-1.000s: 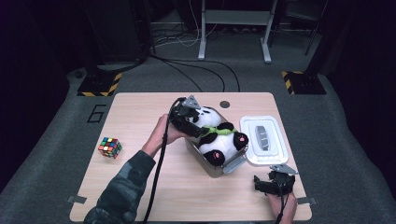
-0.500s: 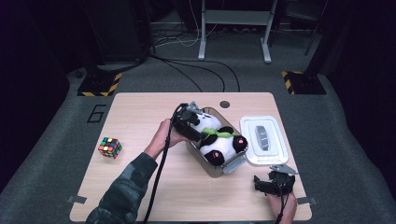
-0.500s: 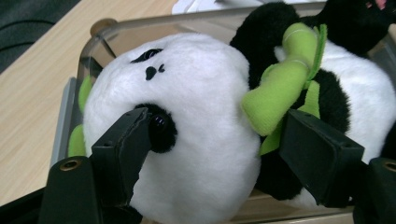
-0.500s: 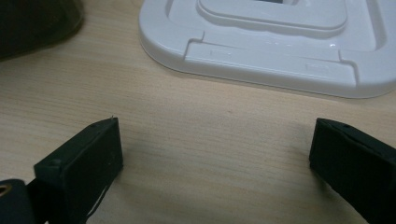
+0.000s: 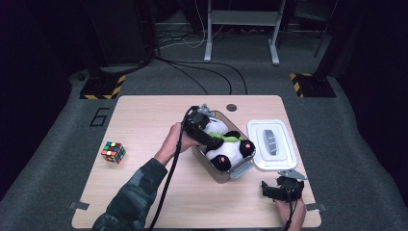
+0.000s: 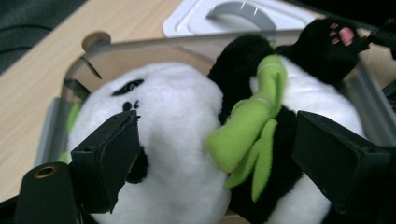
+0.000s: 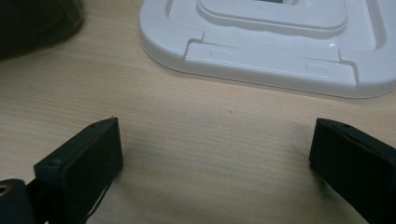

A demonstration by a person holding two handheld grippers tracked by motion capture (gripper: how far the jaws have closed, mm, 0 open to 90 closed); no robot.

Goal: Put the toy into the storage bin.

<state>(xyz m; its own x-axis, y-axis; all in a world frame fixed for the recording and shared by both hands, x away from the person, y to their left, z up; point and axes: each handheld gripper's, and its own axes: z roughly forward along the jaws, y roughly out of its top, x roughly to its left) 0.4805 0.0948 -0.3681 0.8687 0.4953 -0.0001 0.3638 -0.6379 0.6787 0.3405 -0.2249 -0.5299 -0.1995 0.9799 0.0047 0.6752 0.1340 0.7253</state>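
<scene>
Between spread left gripper (image 6: 219, 154) fingers (image 6: 109, 163), plush panda (image 6: 187, 140), inside clear tub (image 5: 230, 173)

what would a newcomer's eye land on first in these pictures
Most likely the plush panda with its green scarf, lying in the clear container at mid-table, with the left hand-held gripper open over it, a jaw on each side. Next come the white lid lying flat on the table to the container's right and the colourful puzzle cube alone near the left edge. The right hand-held gripper sits open at the near right corner.
</scene>
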